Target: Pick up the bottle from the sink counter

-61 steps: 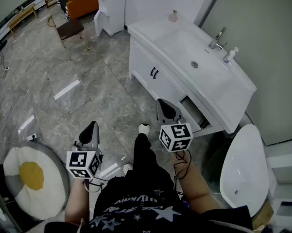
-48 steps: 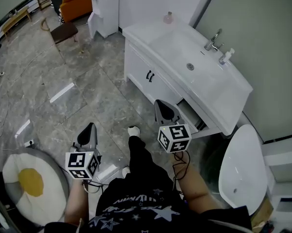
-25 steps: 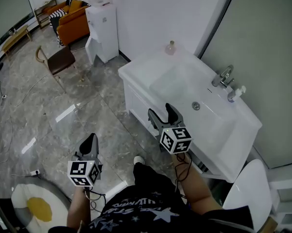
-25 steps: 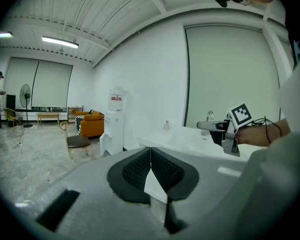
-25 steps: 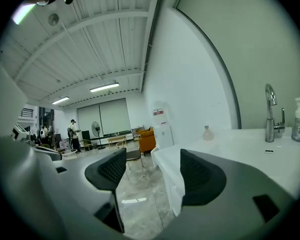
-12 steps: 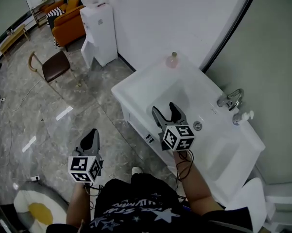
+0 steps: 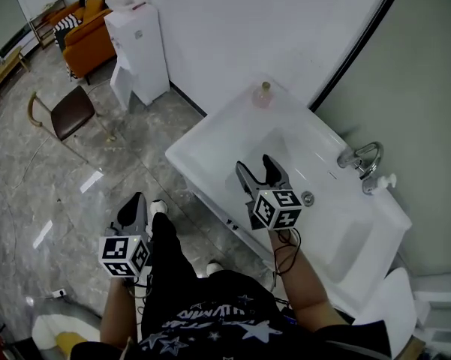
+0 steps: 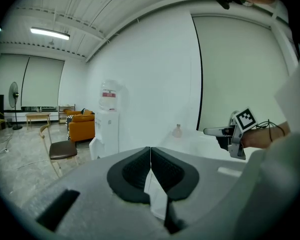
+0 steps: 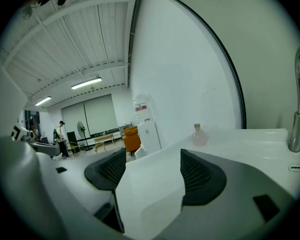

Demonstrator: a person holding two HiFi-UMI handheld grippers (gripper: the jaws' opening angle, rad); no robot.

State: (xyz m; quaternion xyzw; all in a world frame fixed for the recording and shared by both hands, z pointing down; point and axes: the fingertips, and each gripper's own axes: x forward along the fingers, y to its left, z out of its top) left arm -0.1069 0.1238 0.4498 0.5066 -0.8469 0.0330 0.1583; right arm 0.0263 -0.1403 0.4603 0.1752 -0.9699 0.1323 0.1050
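A small pale pink bottle [image 7: 264,94] with a tan cap stands upright on the far corner of the white sink counter [image 7: 202,137]. My right gripper [image 7: 257,169] hovers over the basin, open and empty, well short of the bottle. In the right gripper view the bottle [image 9: 198,135] shows small, ahead and slightly right of the open right gripper [image 9: 152,171]. My left gripper [image 7: 135,205] hangs low over the floor, left of the counter, shut and empty. From the left gripper view, the shut left gripper [image 8: 150,159] faces the distant bottle [image 8: 177,130] and the right gripper [image 8: 224,132].
A chrome faucet [image 7: 360,158] and a white pump dispenser [image 7: 379,182] stand at the counter's right rear. A water dispenser [image 7: 139,51], a brown chair [image 7: 64,111] and an orange sofa [image 7: 86,28] lie to the left. A white toilet [image 7: 401,291] sits at bottom right.
The person has walked up to the sink, which now lies right below. My right gripper has come over the basin with its jaws now apart. The left gripper stays low and shut.
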